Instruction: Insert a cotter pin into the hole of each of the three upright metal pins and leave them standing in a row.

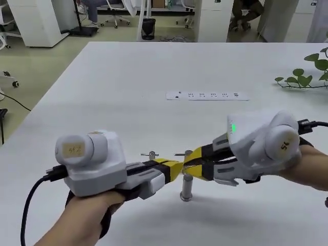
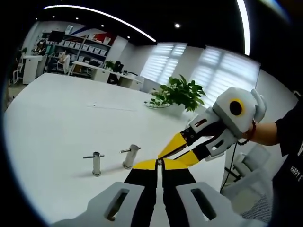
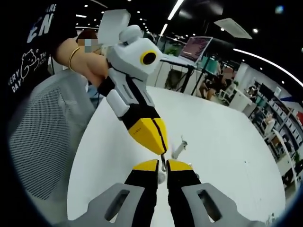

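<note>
Wht table [image 1: 154,66], ofc chairs [image 1: 115,18], bright windows [image 2: 227,66], ceiling lts [image 3: 176,9]

Open office — desks [image 2: 90,71], swivel chairs [image 1: 115,13], shelving [image 2: 78,45]

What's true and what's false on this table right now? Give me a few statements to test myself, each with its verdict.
1. Two metal pins stand upright, each with a cotter pin across its top. True.
2. The two grippers work at opposite ends of the table. False: the left gripper and the right gripper meet tip to tip, just over a third pin.
3. A white power strip lies on the table beyond the grippers. True.
4. The left gripper's jaws are spread wide open. False: in the left gripper view they stand shut together.
</note>
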`<state>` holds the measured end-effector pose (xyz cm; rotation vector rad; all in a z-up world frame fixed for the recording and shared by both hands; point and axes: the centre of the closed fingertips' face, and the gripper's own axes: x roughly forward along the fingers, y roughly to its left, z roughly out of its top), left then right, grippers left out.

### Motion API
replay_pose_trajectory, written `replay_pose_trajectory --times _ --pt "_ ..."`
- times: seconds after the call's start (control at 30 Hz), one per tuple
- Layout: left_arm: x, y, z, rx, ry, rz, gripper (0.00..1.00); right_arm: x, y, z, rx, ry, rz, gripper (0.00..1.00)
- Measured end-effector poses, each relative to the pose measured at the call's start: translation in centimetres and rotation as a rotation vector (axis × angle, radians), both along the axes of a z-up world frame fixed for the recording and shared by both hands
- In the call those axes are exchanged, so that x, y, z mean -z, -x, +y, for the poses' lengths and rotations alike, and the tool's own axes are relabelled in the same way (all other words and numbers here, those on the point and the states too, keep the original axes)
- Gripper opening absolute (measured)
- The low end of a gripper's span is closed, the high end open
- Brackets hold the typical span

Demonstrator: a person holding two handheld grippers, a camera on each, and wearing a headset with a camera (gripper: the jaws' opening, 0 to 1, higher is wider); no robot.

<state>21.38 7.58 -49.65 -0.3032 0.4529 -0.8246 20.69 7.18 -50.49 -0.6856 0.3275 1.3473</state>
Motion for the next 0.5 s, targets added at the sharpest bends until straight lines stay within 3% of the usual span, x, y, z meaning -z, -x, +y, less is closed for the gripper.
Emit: replay_pose_trajectory --times 0.2,0.5 --pt "0.0 -0.1 0.3 0.020 -0.033 -0.034 0.00 0.4 0.1 -0.4 0.036 -0.028 0.083 0.04" --pt "0.2 1.0 0.6 0.119 -0.112 -0.116 0.00 0.7 0.8 -0.8 0.093 -0.114 0.273 0.10"
